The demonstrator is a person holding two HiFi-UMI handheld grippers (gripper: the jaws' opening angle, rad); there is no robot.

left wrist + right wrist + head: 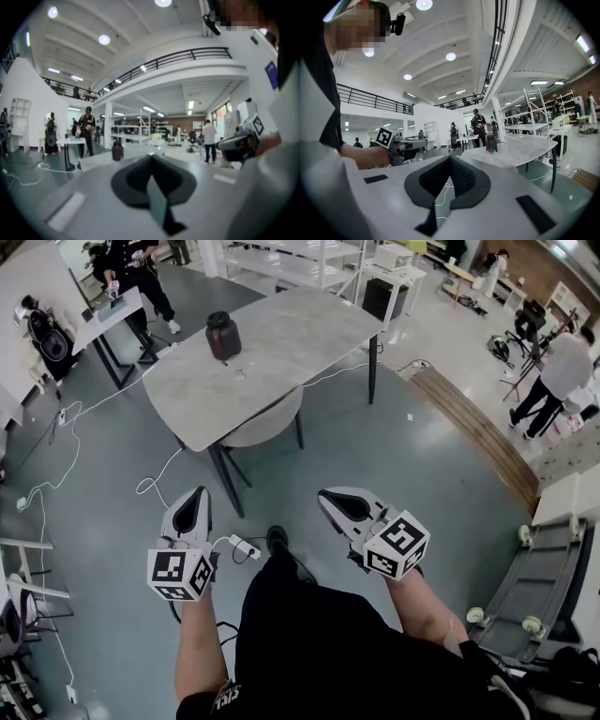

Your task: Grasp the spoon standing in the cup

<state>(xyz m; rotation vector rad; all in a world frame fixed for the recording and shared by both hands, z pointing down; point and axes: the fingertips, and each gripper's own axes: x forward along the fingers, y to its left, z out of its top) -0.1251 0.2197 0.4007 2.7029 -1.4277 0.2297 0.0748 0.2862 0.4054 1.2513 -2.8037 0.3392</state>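
A grey table [281,343] stands far from the person, well apart from both grippers. On its left part sits a dark jar [223,336], and just near of it a small clear cup [240,374]; a spoon in it is too small to make out. The left gripper [199,492] and right gripper [323,494] hang near the body, jaws closed together on nothing, touching nothing.

Grey table [281,343] on glossy grey floor [403,456]; white shelving [281,263], perhaps metal, behind
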